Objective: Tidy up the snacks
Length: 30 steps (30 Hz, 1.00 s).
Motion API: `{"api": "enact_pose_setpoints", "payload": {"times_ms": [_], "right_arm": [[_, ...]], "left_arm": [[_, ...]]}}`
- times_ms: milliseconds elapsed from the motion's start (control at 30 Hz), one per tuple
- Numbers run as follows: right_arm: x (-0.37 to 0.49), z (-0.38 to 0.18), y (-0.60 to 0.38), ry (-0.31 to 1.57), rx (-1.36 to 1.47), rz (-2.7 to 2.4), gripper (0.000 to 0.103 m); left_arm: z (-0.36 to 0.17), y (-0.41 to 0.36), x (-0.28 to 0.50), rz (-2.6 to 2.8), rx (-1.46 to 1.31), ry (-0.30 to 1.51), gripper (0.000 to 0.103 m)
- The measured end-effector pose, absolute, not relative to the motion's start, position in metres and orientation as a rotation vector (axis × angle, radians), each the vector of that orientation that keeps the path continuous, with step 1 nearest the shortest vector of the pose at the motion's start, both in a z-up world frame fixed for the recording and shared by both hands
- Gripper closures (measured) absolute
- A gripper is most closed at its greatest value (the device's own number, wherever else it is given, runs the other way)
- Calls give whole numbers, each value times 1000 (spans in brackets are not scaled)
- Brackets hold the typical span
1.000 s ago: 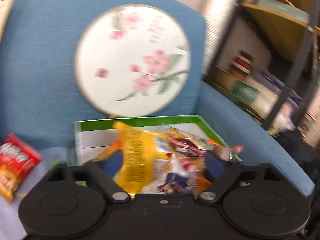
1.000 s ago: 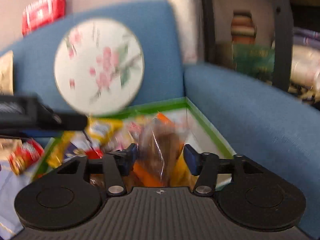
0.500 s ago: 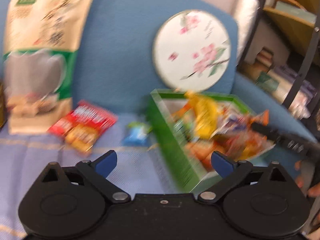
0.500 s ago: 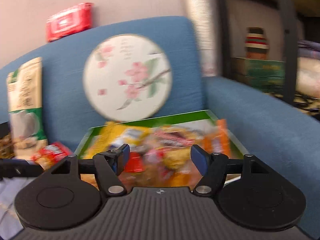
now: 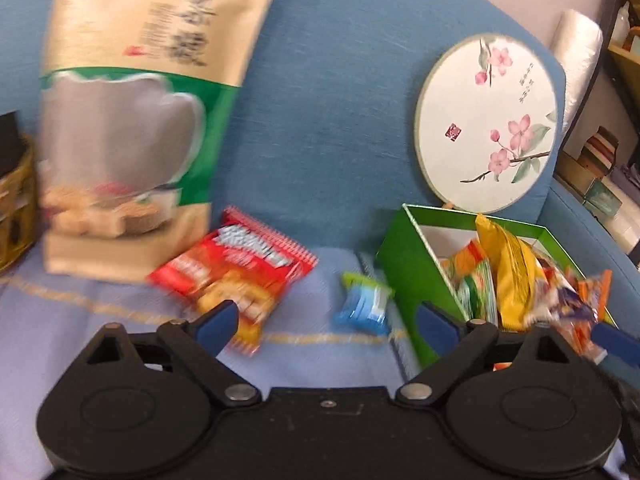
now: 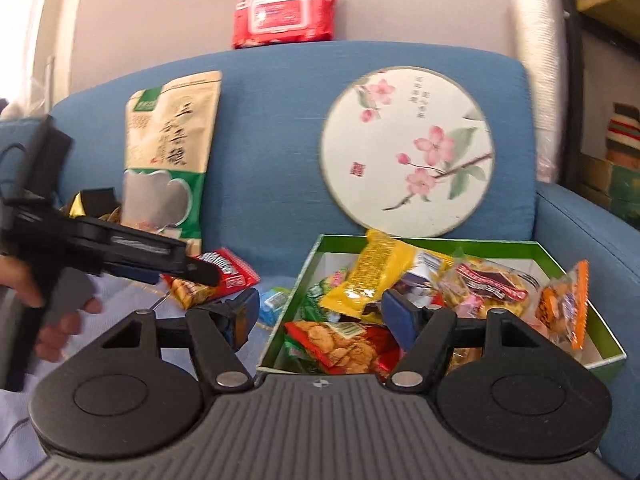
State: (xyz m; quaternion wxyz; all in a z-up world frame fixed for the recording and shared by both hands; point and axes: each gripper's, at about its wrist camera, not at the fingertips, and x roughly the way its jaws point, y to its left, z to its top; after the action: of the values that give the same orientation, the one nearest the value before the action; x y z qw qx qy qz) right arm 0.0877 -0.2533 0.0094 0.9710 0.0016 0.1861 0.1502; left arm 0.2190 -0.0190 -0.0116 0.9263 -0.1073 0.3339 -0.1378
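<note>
Sofa [image 6: 280,128]: blue, fills the middle of both views; a pale lilac cloth [image 5: 80,320] covers its seat.
Round fan [image 6: 406,152]: white with pink blossoms, leans upright against the backrest, just behind the box.
Tall pouch [image 5: 140,100]: beige and green, stands upright against the backrest at the upper left of the left wrist view; long axis vertical.
Green box [image 6: 576,280]: open, on the seat at lower right of centre in the right wrist view; heaped with snack packets.
Yellow packet [image 5: 506,276]: stands in the box, long axis near vertical in the left wrist view, top end toward the fan.
Red packet [image 5: 236,276]: lies flat on the cloth, left of the box and well apart from it; long axis runs diagonally, from lower left to upper right.
Blue-green candy [image 5: 364,300]: lies on the cloth between the red packet and the box, just beside the box wall.
Left gripper [image 5: 326,322]: fingers spread wide, nothing between them, above the cloth near the candy.
Right gripper [image 6: 316,316]: fingers spread, nothing pinched, over the box's near-left corner.
</note>
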Motion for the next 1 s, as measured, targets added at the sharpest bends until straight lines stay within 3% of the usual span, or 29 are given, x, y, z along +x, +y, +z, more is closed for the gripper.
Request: {"api": "enact_pose_setpoints", "payload": {"times_ms": [67,133,200,300,333,500,700,767,800,833,1000], "right_arm": [[92,9,-259,389,40,293,0],[97,8,-265,410,94,285,0],[103,6,-269,445,150,291,0],[109,2,-272,483,182,309,0],[110,1,-272,486,178,308,0],[109,1,-270,518,198,327,0],[98,-2,-246,566,173,434,0],[91,-3,-234,554,121,449,0],[87,-2,-228,546,89,454,0],[83,-2,-223,536,75,452,0],[72,-6,-202,541,97,547,0]], "left_arm": [[-21,-29,240,-302,-242,714,0],[-30,-39,257,-303,-246,736,20],[-38,-49,269,-298,-214,736,29],[-51,-56,281,-300,-177,751,62],[-52,-56,280,-290,-160,745,79],[-54,-39,237,-344,-165,762,79],[-55,-12,153,-419,-141,793,73],[-52,0,136,-390,-151,786,45],[-49,6,133,-370,-165,784,16],[-46,14,131,-341,-187,773,3],[-28,51,136,-212,-229,733,0]]}}
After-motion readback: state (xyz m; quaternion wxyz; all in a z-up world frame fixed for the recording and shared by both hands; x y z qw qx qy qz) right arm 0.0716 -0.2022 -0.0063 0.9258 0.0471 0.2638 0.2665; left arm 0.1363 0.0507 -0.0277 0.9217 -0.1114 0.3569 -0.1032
